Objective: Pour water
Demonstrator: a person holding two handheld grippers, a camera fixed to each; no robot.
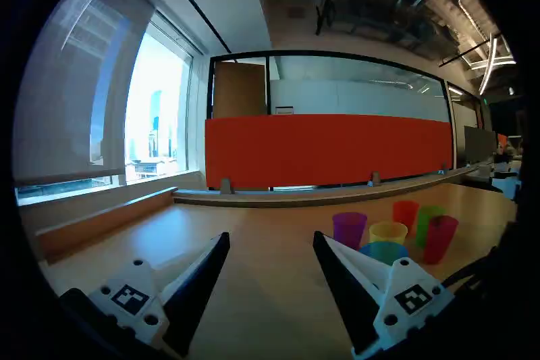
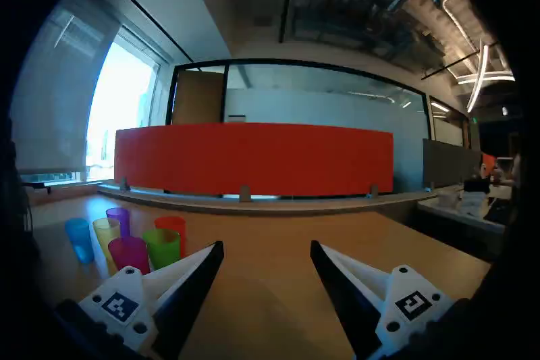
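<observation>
The colored cups (image 1: 388, 232) stand bunched on the table (image 1: 270, 313), at 4 o'clock in the left gripper view and 8 o'clock in the right gripper view, and the left gripper (image 1: 271, 236) and right gripper (image 2: 266, 244) both have open, empty jaws, so pouring looks not yet started.

Six plastic cups (image 1: 388, 232), purple, yellow, orange, green, pink and blue, stand upright, tightly clustered, on a wooden table (image 1: 270, 286).
</observation>
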